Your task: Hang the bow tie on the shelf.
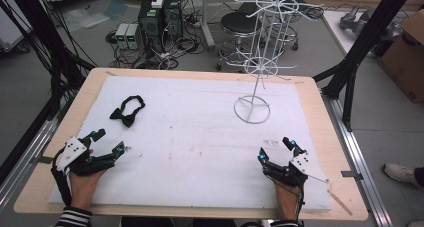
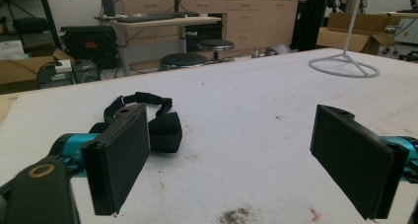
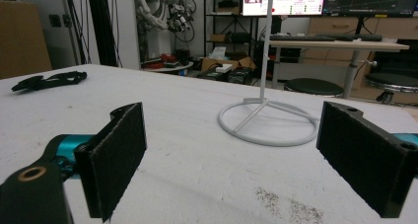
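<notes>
On the white-padded wooden table (image 1: 320, 117), the left gripper (image 1: 107, 141) rested at about eight o'clock and the right gripper (image 1: 275, 149) at about four o'clock, each with its jaws spread wide and holding nothing. A black fabric bow tie with its strap (image 1: 127, 111) lay flat at about ten o'clock, just beyond the left gripper, while a white wire display stand with a ring base (image 1: 252, 109) stood upright at about one o'clock, beyond the right gripper.

A busy work room with a grey floor.
Black stools (image 1: 240, 23), computer boxes (image 1: 161, 16), tangled wires and cardboard boxes (image 1: 406, 57) sit behind the table.
</notes>
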Demonstrator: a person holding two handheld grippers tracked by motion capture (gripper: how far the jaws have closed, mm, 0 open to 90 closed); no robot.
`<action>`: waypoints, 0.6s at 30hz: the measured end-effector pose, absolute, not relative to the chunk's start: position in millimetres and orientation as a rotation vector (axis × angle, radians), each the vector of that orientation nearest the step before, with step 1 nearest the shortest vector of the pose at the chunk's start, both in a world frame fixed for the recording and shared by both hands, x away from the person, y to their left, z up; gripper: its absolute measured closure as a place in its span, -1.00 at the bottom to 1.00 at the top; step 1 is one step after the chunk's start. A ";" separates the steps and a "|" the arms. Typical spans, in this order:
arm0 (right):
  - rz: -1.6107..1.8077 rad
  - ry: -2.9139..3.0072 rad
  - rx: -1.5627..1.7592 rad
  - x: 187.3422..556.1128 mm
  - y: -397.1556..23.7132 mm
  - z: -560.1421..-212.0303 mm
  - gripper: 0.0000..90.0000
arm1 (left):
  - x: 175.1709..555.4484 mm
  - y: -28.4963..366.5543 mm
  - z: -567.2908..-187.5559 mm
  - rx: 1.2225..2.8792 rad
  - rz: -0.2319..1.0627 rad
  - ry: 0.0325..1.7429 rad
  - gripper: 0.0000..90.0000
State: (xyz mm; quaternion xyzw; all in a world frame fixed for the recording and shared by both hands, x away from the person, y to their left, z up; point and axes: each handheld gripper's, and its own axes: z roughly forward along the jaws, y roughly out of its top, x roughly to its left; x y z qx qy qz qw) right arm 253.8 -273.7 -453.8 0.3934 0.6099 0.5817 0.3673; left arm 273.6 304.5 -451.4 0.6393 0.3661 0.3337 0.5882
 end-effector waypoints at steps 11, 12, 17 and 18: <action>1.501 1.562 1.014 253.9 -274.4 -453.8 -0.76 | 273.9 305.0 -451.3 1.487 0.774 0.860 -0.66; 1.501 1.562 1.014 253.9 -274.4 -453.8 -0.76 | 274.0 305.2 -451.4 1.486 0.776 0.860 -0.66; 1.501 1.559 1.012 253.9 -274.7 -453.9 -0.76 | 274.3 305.5 -451.4 1.477 0.772 0.868 -0.66; 1.501 1.559 1.014 253.9 -274.8 -453.9 -0.76 | 274.3 305.6 -451.4 1.476 0.771 0.868 -0.66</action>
